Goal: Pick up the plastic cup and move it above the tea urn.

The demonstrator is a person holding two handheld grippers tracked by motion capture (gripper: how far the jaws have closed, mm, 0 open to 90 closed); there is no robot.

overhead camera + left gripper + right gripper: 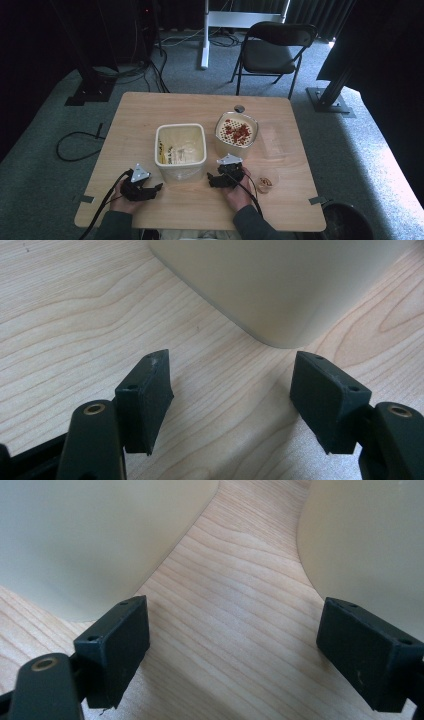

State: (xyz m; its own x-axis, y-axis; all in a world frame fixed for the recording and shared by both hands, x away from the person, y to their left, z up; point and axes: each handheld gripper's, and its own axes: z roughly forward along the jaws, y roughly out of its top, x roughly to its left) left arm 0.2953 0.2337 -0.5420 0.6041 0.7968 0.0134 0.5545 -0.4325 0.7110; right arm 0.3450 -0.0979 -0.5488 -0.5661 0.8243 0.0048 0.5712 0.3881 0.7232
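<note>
A: Status from where I stand: tall cream square plastic container sits mid light-wood desk, open top, a few small bits at the bottom; can't tell what they are from the high view.

B: Grippers?

A: Left gripper low on the desk, just off the container's near-left corner, jaws spread wide, nothing between them. Left gripper view has that rounded corner dead ahead, apart from both jaws. Right gripper at the near-right side, jaws also wide apart and empty. Its view looks down the gap between the container wall and the second cream round-cornered tub.

B: Second tub?

A: Same make, perforated insert on top with red pieces on it, just right of the first one. Small clear cup with something brownish near the right hand.

B: How will the container handle?

A: My guess: light, nearly empty, thin smooth walls. Slippery, and flexes if squeezed mid-wall. Corners and rim are the stiff spots. I'd take it from both sides low, or pinch the rim. Tall and light, so a one-sided push likely tips or skids it.
</note>
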